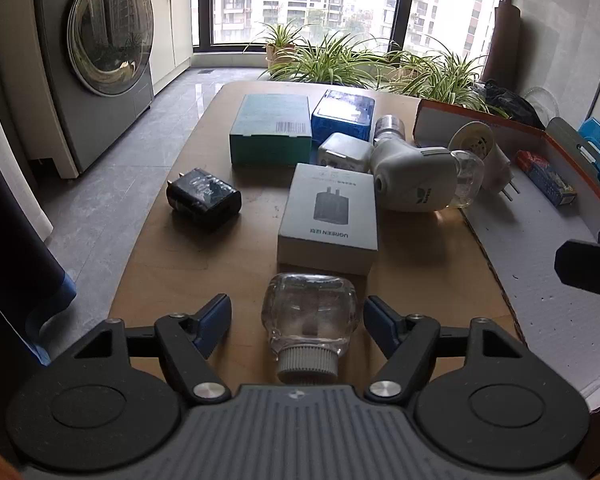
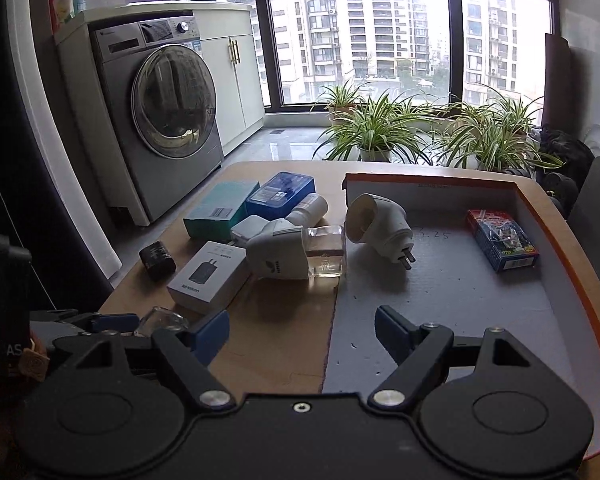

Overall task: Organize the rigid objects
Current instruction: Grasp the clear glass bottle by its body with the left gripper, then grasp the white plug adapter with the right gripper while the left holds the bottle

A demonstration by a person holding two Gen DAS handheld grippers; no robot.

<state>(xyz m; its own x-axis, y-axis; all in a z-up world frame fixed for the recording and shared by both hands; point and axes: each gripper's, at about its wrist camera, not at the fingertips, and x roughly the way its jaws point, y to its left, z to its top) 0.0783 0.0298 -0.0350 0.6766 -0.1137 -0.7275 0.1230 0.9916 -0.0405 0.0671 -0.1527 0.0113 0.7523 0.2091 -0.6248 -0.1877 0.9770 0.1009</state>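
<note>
A small clear glass bottle (image 1: 310, 312) with a ribbed white cap lies on the wooden table (image 1: 228, 264), cap towards me. My left gripper (image 1: 298, 314) straddles it, open; both blue pads (image 1: 214, 322) stand off the glass, the right one nearly touching. The right wrist view shows the same bottle (image 2: 162, 320) at lower left. My right gripper (image 2: 302, 320) hangs open and empty over the near left edge of the orange-rimmed grey tray (image 2: 460, 300). In the tray lie a white plug-in unit (image 2: 380, 220) and a red-and-blue card box (image 2: 500, 240).
Beyond the bottle lie a grey charger box (image 1: 328, 220), a black adapter (image 1: 204, 198), a teal box (image 1: 272, 128), a blue box (image 1: 342, 114), a white adapter (image 1: 344, 152) and a white vaporiser with a liquid vial (image 1: 416, 180). Potted plants and a washing machine stand behind.
</note>
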